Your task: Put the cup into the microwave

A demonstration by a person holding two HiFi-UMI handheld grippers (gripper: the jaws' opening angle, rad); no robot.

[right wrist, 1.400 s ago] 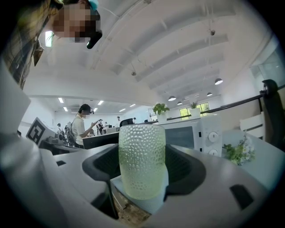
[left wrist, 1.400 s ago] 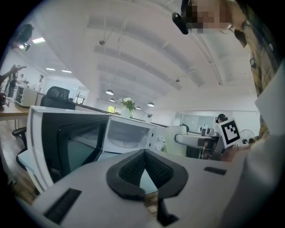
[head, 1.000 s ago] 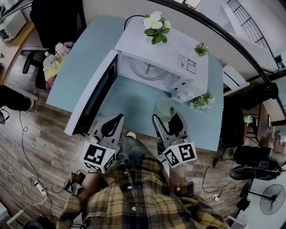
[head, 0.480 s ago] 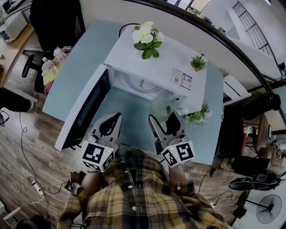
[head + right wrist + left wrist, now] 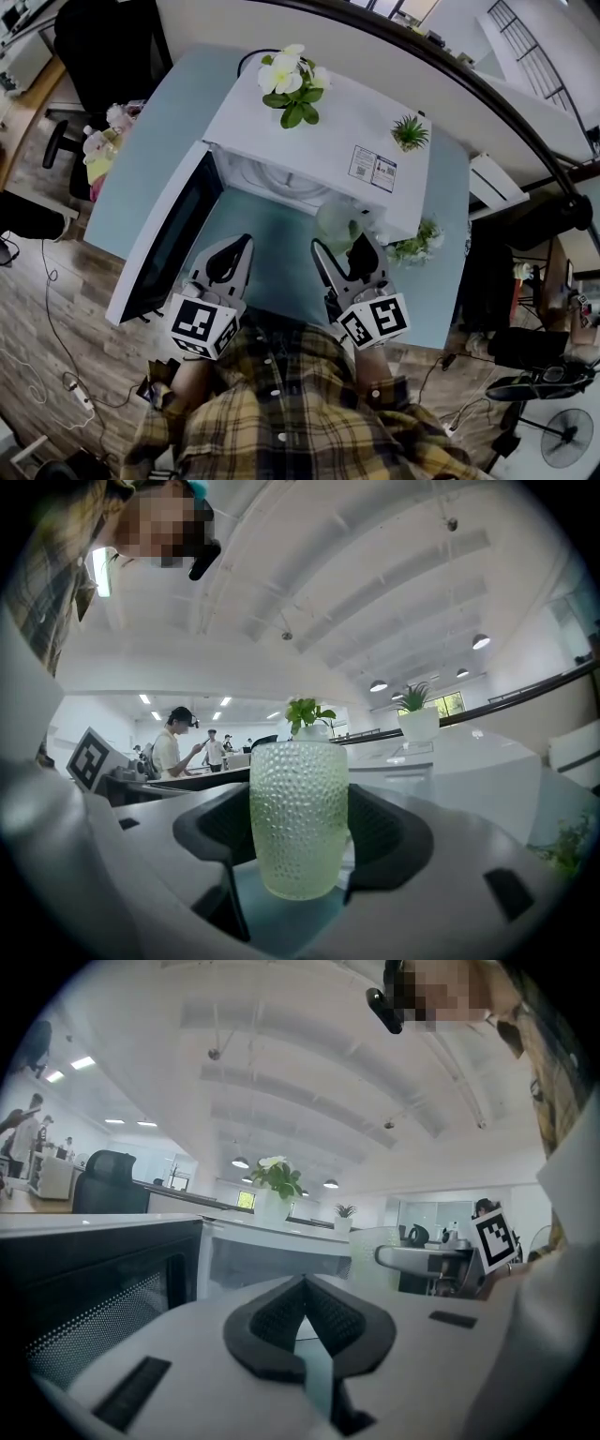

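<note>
Right gripper [image 5: 300,841]: closed on the cup [image 5: 298,808], one jaw each side, contact at the lower-to-mid body. Cup is upright, rim well above the jaws. Can't tell whether its base is on the counter [image 5: 272,239] or just off it.

Left gripper [image 5: 305,1297]: jaws together, nothing in them, parked beside the right one over the counter.

Cup location: outside the microwave [image 5: 319,122], just in front of the right part of the opening.

Handling, my read:
- Green-tinted glass with a dimpled wall. Stiff, fragile, moderate weight.
- The dimples should give the pads some bite, but glass is slick, so keep the squeeze firm and steady, not hard.
- The current hold on the body is the right place. Stay off the rim: it's thinner and tips more easily.
- Keep it vertical on the way in. Watch the opening's top edge and the right side frame, since the cup sits toward that side.
- Set it down gently. Glass on a hard floor or tray chips.

Containers:
- Cup looks empty; nothing shows through the wall.
- Microwave door [image 5: 164,244] is swung wide to the left, clear of the path. The visible part of the cavity [image 5: 281,180] is white with nothing in it. The rear is hidden under the top panel.

Clutter: flowering plant [image 5: 288,80] and small potted plant [image 5: 409,131] sit on top of the microwave, and another plant [image 5: 419,246] stands on the counter just right of the cup. Mind that last one when moving.
</note>
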